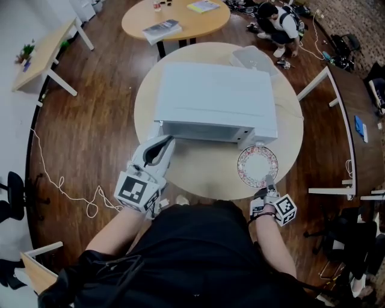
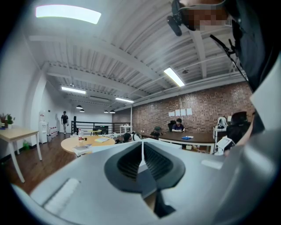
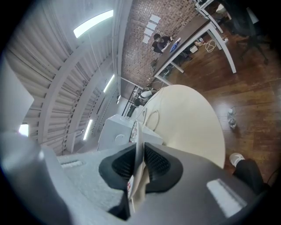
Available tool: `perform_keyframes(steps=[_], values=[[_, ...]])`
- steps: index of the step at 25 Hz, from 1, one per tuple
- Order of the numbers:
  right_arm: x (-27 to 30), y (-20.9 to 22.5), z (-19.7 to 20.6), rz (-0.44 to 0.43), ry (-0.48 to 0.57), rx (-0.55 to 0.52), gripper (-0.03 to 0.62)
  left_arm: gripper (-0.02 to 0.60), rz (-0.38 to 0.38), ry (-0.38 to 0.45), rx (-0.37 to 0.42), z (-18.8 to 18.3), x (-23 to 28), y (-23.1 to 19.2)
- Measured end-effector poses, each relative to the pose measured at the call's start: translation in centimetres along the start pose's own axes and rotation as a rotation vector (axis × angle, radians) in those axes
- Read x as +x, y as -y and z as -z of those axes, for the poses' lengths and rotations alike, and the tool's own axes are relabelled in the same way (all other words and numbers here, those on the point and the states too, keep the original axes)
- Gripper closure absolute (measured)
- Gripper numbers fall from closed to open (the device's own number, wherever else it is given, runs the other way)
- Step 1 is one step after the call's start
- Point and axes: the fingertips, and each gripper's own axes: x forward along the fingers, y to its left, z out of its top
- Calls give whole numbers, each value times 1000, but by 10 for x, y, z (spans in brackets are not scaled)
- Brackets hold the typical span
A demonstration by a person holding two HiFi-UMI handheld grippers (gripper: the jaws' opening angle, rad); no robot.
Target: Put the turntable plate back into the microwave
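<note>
A white microwave (image 1: 210, 99) stands on the round cream table (image 1: 198, 171), its front facing me. The turntable plate (image 1: 257, 166), white with a red patterned rim, hangs over the table just right of the microwave's front corner. My right gripper (image 1: 268, 181) is shut on the plate's near rim. In the right gripper view the plate (image 3: 137, 136) runs edge-on between the pads of that gripper (image 3: 139, 149), with the microwave (image 3: 115, 132) beyond. My left gripper (image 1: 167, 142) is at the microwave's front left corner; its jaws (image 2: 142, 147) are shut with nothing in them.
A clear plastic tub (image 1: 252, 58) sits on the table behind the microwave. A second round table (image 1: 174, 18) with books stands further back, and a person (image 1: 278, 24) crouches on the floor beyond. Desks (image 1: 346, 120) stand at right, a white cable (image 1: 66, 189) lies at left.
</note>
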Motion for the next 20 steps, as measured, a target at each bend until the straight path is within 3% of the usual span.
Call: perform_keyframes(steps=[20], values=[[14, -18, 49, -54, -99, -10, 566, 565, -28, 9, -13, -1, -21, -8]])
